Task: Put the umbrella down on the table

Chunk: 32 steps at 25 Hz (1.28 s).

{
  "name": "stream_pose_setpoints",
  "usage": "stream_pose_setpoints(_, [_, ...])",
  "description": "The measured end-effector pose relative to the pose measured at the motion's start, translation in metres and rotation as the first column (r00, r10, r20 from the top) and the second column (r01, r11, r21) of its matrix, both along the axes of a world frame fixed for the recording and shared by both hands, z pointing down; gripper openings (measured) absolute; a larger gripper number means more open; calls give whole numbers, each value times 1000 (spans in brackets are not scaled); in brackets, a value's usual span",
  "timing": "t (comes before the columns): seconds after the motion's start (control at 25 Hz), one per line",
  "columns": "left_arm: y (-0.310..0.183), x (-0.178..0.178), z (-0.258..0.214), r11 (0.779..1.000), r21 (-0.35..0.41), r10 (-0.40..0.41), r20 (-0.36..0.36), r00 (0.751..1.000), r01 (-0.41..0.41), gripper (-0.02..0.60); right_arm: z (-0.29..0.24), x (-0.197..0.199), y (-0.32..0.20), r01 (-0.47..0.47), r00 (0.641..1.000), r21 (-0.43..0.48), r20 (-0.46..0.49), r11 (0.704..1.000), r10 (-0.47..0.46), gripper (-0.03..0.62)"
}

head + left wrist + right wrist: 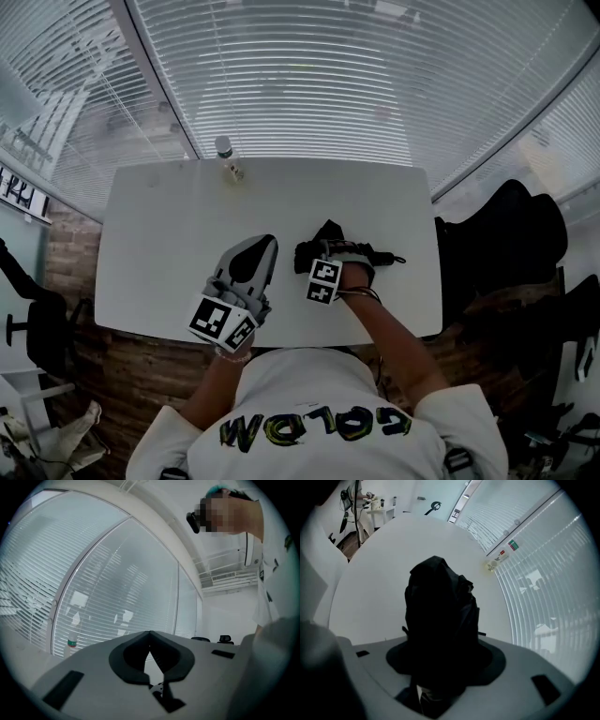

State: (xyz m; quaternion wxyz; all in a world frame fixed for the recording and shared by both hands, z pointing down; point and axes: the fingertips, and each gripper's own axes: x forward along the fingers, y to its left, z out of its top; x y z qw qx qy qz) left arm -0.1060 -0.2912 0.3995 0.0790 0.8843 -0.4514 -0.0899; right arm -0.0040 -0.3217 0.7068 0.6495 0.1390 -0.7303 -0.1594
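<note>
a white desk (169,225) is seen in front of slatted blinds (309,75). a folded black umbrella (321,240) is held crosswise, low over the desk's near right part; whether it touches the surface cannot be told. the right claw (445,653) is clamped around the umbrella's bundled fabric and pointed steeply down. the left claw (149,639) is held level just left of the umbrella, its tips pressed together with nothing between them. a small bottle (226,155) is stood at the desk's far edge.
</note>
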Motion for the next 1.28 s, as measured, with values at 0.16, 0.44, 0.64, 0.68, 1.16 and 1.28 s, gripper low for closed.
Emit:
stream_pose_setpoints(0.16, [0, 0, 0, 1000, -2, -4, -1, 1000, 4, 11, 10, -3, 1, 10, 1000, -30, 21, 1000, -9, 255])
stream_pose_setpoints(0.44, [1, -3, 2, 1000, -8, -19, -1, 1000, 19, 11, 17, -4, 3, 13, 998, -59, 56, 998, -10, 256])
stream_pose_setpoints(0.64, [2, -4, 4, 1000, -13, -22, 4, 1000, 22, 11, 15, -5, 1, 12, 998, -56, 67, 998, -8, 272])
stream_pose_setpoints(0.68, [2, -3, 5, 1000, -13, -20, 4, 1000, 20, 11, 15, -4, 1, 8, 997, -54, 71, 999, -4, 279])
stream_pose_setpoints(1.16, [-3, 6, 7, 1000, -16, 1, 9, 1000, -1, 11, -16, 6, 10, -16, 989, -41, 148, 999, 22, 301])
stream_pose_setpoints(1.28, [-4, 10, 7, 1000, -17, 7, 11, 1000, -7, 11, -37, 8, 9, -36, 980, -26, 193, 999, 40, 288])
